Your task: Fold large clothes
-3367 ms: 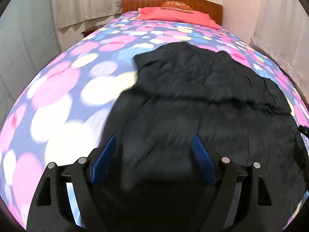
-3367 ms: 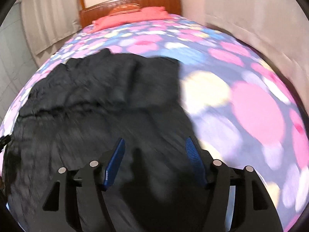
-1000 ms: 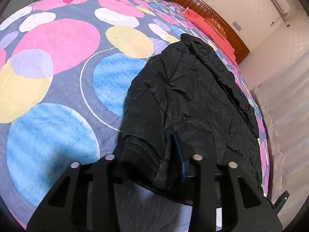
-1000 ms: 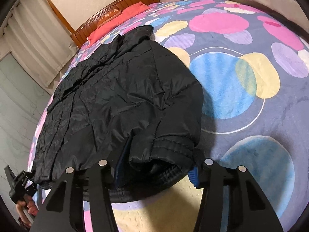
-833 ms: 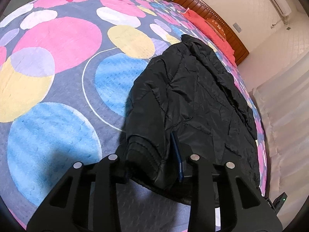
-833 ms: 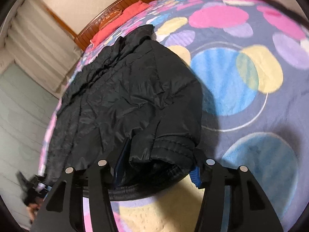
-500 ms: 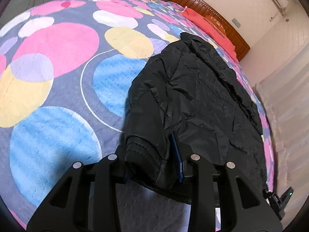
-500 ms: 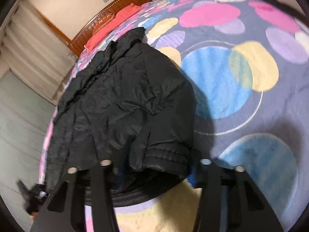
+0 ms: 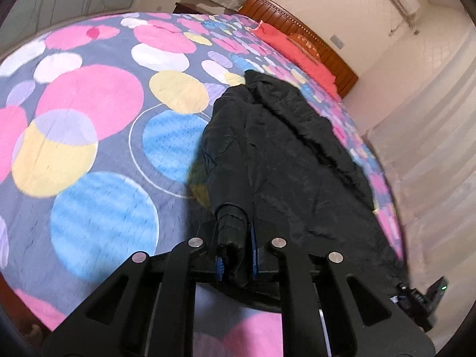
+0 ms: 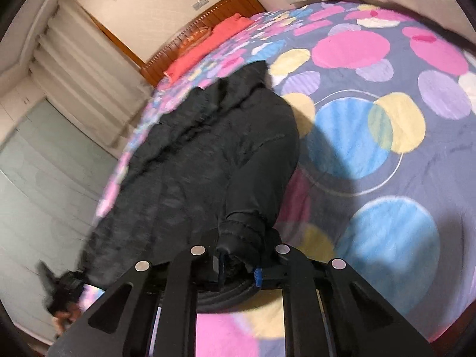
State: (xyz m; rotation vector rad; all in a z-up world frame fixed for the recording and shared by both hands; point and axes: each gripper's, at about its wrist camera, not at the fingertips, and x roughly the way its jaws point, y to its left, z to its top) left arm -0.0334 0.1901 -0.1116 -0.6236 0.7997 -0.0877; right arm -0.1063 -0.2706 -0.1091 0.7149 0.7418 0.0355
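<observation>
A large black padded jacket point(image 9: 297, 160) lies along the bed, collar toward the headboard; it also shows in the right wrist view point(image 10: 202, 160). My left gripper point(image 9: 236, 255) is shut on the jacket's left sleeve cuff point(image 9: 230, 223) at the near end. My right gripper point(image 10: 239, 263) is shut on the right sleeve cuff point(image 10: 242, 232). Both cuffs are lifted a little above the bedspread. The other gripper shows at the frame edge in each view: in the left wrist view point(image 9: 422, 297), in the right wrist view point(image 10: 59, 291).
The bed is covered by a grey bedspread point(image 9: 89, 136) with pink, blue and yellow circles. A red pillow point(image 9: 285, 47) lies by the wooden headboard point(image 9: 315, 44). Curtains point(image 10: 80, 68) hang along the side wall. The bed's near edge is just below the grippers.
Both grippers have closed tight on the sleeve cuffs and have lifted and pulled them up off the bedspread; the sleeves now hang narrow and stretched.
</observation>
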